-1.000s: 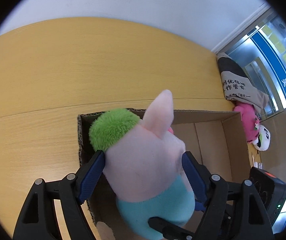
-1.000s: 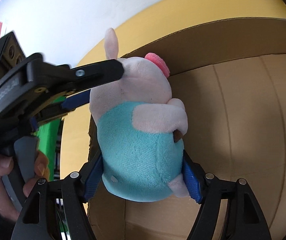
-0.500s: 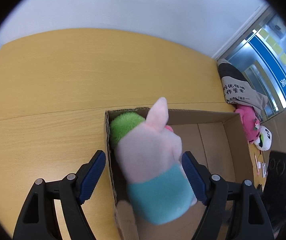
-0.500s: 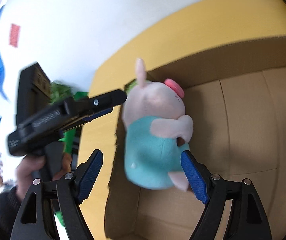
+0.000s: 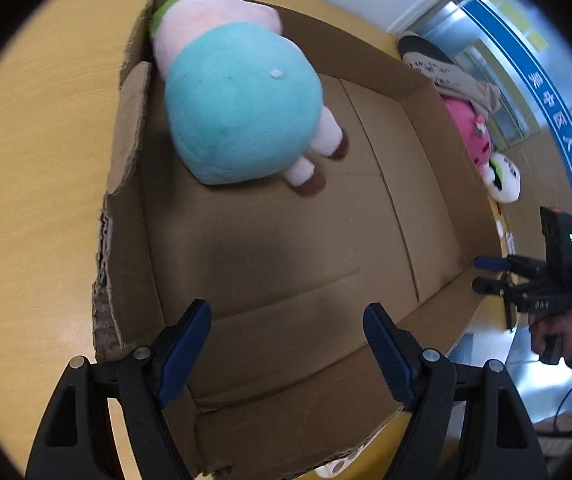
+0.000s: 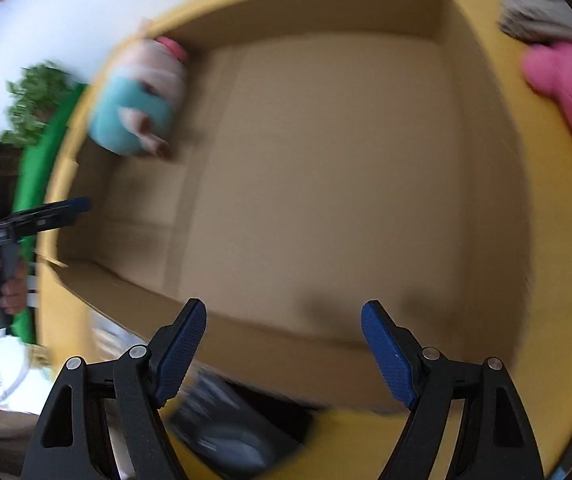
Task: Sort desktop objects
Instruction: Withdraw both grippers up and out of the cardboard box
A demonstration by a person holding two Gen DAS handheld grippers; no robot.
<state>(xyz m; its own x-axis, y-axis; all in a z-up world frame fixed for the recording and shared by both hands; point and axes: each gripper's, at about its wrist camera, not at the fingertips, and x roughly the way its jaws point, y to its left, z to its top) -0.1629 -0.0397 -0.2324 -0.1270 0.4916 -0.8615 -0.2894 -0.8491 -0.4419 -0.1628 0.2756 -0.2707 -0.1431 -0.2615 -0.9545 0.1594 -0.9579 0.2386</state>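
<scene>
You are working in an office or public service centre: a pale wooden bench (image 5: 38,168) stands against a plain white wall (image 6: 66,20), and beside it a glass partition (image 5: 497,92) carries a blue banner (image 5: 565,128) with white Chinese lettering. A potted green plant (image 6: 30,96) stands by the wall.

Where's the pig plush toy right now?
The pig plush toy lies inside the cardboard box, in its far-left corner in the left wrist view, against the left wall, clear of both hand-held grippers.
</scene>
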